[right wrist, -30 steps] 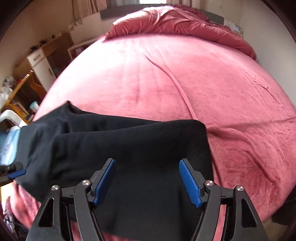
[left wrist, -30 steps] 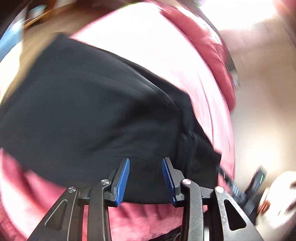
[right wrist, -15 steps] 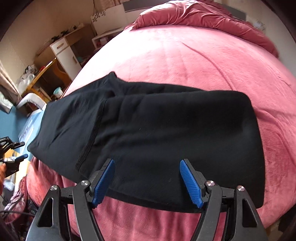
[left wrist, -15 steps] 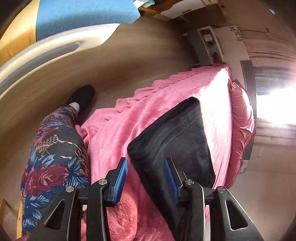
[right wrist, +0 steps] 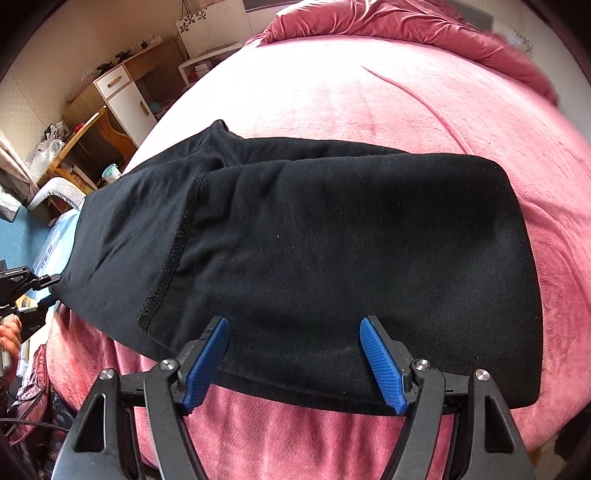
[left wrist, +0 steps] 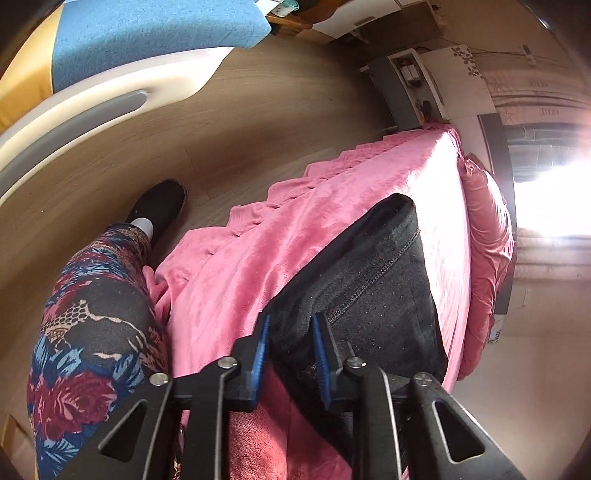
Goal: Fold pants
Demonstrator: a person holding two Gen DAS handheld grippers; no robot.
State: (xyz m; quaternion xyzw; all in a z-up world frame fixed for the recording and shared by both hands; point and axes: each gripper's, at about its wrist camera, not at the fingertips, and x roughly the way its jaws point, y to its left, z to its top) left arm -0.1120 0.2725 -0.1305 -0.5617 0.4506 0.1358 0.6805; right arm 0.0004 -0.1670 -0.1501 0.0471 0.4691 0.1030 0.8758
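Black pants (right wrist: pixel 332 240) lie folded across a pink blanket (right wrist: pixel 369 92) on the bed, one hem edge showing on top at the left. In the left wrist view the pants (left wrist: pixel 369 280) reach the bed's edge. My left gripper (left wrist: pixel 290 343) has their near corner between its blue pads; the jaws are closing and the fabric fills the gap. In the right wrist view that left gripper (right wrist: pixel 48 291) sits at the pants' left corner. My right gripper (right wrist: pixel 295 354) hangs open over the near edge of the pants, and its pads grip nothing.
A person's leg in floral trousers (left wrist: pixel 92 332) and a black shoe (left wrist: pixel 162 203) stand on the wood floor beside the bed. A blue-topped piece of furniture (left wrist: pixel 147 29) is across the floor. A white cabinet (right wrist: pixel 122 92) and a crumpled duvet (right wrist: pixel 388 18) lie beyond.
My left gripper swung from above the pants out to their corner at the bed's edge, and its jaws narrowed on the fabric. The right gripper came lower over the pants, jaws unchanged.
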